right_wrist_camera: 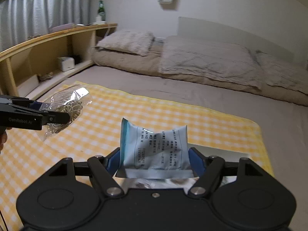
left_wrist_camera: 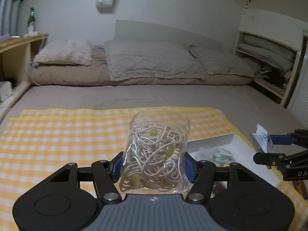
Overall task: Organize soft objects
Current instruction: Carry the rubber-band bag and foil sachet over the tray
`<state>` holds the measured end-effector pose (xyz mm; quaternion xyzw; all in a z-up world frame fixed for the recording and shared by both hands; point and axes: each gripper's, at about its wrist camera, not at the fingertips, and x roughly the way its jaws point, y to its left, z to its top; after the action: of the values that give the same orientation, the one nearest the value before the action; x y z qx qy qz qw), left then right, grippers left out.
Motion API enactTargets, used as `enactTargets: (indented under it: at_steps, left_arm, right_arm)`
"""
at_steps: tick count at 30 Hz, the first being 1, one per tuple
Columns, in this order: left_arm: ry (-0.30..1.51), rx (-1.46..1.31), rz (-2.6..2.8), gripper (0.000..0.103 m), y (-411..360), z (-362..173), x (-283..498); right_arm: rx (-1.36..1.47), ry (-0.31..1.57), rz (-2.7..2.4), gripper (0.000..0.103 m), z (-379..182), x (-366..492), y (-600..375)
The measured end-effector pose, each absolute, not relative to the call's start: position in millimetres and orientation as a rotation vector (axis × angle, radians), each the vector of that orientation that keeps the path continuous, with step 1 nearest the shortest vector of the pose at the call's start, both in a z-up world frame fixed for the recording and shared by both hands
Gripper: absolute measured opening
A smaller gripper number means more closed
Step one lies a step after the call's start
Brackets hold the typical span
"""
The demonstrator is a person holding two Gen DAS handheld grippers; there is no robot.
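Right now both tools are loaded, so the coming move turns on where the tray sits relative to each.

Nearest in the left wrist view: left tool (left_wrist_camera: 154, 168), blue pads clamped on either side of a clear plastic bag of beige cord w/ green beads (left_wrist_camera: 156, 154). Bag stands upright between the pads, long axis roughly vertical, top flap free above the grip, held up off the yellow-and-white checked cloth (left_wrist_camera: 67, 134) that's spread on the bed.

Right tool (right_wrist_camera: 155, 160) is clamped on a pale blue printed sachet (right_wrist_camera: 154, 146), also upright, print rotated sideways, top edge slightly crumpled. In the left view the same tool (left_wrist_camera: 269, 150) comes in from the right edge w/ the sachet (left_wrist_camera: 260, 137) at its tip.

Key relation: the shallow white tray (left_wrist_camera: 213, 141) lies to the right of the left tool and a bit further forward, w/ some small patterned items (left_wrist_camera: 223, 155) already in it, too blurred to name. In the right wrist view a tray edge (right_wrist_camera: 221, 149) shows directly under and just behind the sachet, so the right tool looks to be about over the tray; left tool is off to the side over bare cloth. Judging by that, right is nearer and probably only needs to lower and let go, while left needs a sideways carry to the right first. Risk: the two tools crowding each other over the tray.

Further back: grey bedsheet (left_wrist_camera: 154, 96), then beige pillows and folded duvet (left_wrist_camera: 150, 63) against the wall.
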<state>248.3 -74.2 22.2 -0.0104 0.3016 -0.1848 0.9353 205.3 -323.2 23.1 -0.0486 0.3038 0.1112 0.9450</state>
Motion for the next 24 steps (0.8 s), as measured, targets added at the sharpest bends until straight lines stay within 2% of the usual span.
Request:
enactTargets:
  at_steps: [24]
  left_arm:
    - [0.769, -0.206, -0.614, 0.062, -268, -19, 284]
  right_arm:
    - [-0.108, 0.793, 0.076, 0.075, -47, 170, -456]
